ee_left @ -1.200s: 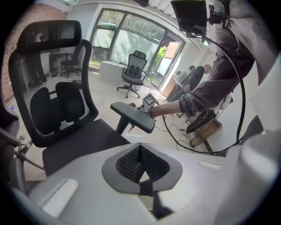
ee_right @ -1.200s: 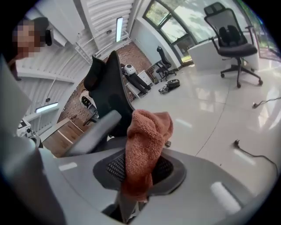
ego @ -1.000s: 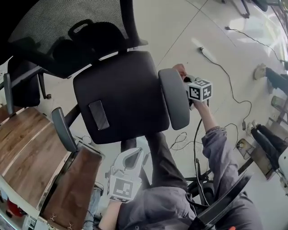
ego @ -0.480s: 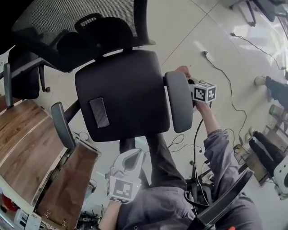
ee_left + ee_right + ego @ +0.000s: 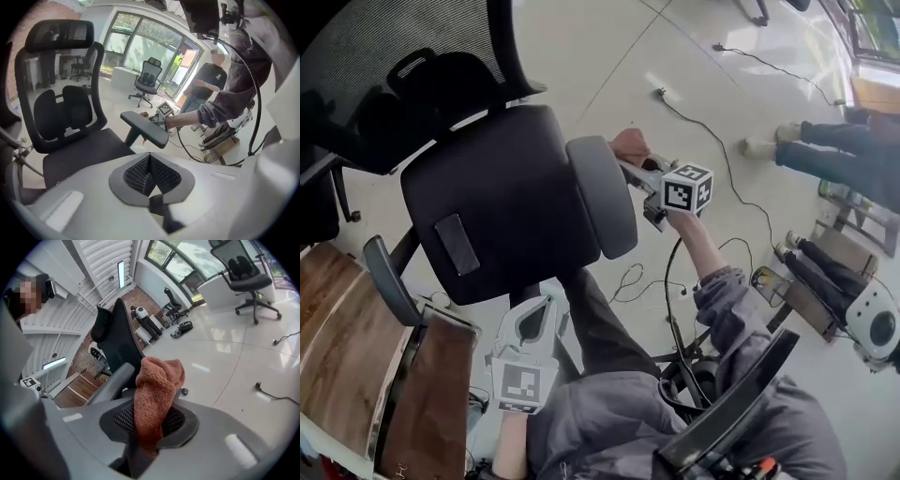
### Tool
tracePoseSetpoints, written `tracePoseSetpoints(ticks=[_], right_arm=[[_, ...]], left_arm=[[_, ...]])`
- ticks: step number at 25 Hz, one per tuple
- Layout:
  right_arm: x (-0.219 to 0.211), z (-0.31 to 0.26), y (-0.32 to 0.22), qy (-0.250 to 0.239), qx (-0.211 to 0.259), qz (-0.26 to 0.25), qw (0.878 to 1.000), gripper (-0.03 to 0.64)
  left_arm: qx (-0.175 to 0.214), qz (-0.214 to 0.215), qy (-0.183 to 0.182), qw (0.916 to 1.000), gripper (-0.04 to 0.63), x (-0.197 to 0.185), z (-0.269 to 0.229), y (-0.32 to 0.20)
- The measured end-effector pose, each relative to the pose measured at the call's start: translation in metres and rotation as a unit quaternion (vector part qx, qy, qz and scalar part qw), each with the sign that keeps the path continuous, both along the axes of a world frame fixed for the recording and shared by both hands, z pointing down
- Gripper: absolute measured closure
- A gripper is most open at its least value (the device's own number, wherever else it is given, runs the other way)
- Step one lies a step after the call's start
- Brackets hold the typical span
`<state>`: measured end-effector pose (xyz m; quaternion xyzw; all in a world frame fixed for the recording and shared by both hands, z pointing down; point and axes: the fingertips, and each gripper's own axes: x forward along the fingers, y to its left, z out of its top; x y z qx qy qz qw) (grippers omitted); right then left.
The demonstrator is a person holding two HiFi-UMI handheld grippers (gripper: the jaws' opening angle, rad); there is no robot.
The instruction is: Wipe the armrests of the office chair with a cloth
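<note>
The right gripper, fingers clamped on the rust-orange terry cloth, sits beside the grey padded armrest to wipe; the left gripper idles, fingers closed and empty.

1. I can read no words, brands or numbers anywhere in these views.
2. The only markings I see are black-and-white square code patterns, without letters, on the right cube of the right gripper and on the left cube of the left gripper.

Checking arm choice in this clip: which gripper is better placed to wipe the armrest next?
Right. The right gripper has its jaws shut on the orange cloth, right beside the chair's armrest. The left gripper holds nothing and hangs low, away from it.
</note>
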<state>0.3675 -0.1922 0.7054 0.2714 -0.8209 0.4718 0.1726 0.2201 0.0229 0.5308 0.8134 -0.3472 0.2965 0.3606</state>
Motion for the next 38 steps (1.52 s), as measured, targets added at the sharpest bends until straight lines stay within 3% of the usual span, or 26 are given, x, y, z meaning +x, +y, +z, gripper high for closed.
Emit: tracePoseSetpoints(ticks=[11,17,21,27,34,38], right_arm=[[-0.014,0.137,-0.012,0.07,-0.073,-0.026,0.995,0.523],[-0.032,0.149,-0.009,0.08,-0.089,-0.025,0.993,0.523],[-0.025,0.112,-0.008,0.048,-0.071,-0.025,0.996,0.523],[0.001,0.013,-0.005,0.009,-0.01,0.016,1.0,0.523],[0.008,-0.108,0.009,0.006,0.072,0.03,0.997,0.523],[-0.009,-0.164,0.021,-0.005,0.112,0.049,0.992,0.523]], left_arm=[[-0.019,-0.008,-0.017,0.9996,0.583,-0.011,0.016,0.011],[-0.025,-0.018,-0.016,0.9994,0.583,-0.016,0.02,0.019],[-0.01,-0.024,-0.013,0.9996,0.583,-0.014,0.013,0.02],[0.014,-0.024,-0.008,0.9996,0.582,-0.02,-0.008,0.021],[0.044,-0.03,-0.004,0.9986,0.583,-0.036,-0.026,0.03],[0.047,-0.033,-0.001,0.9983,0.583,-0.051,-0.033,0.048]])
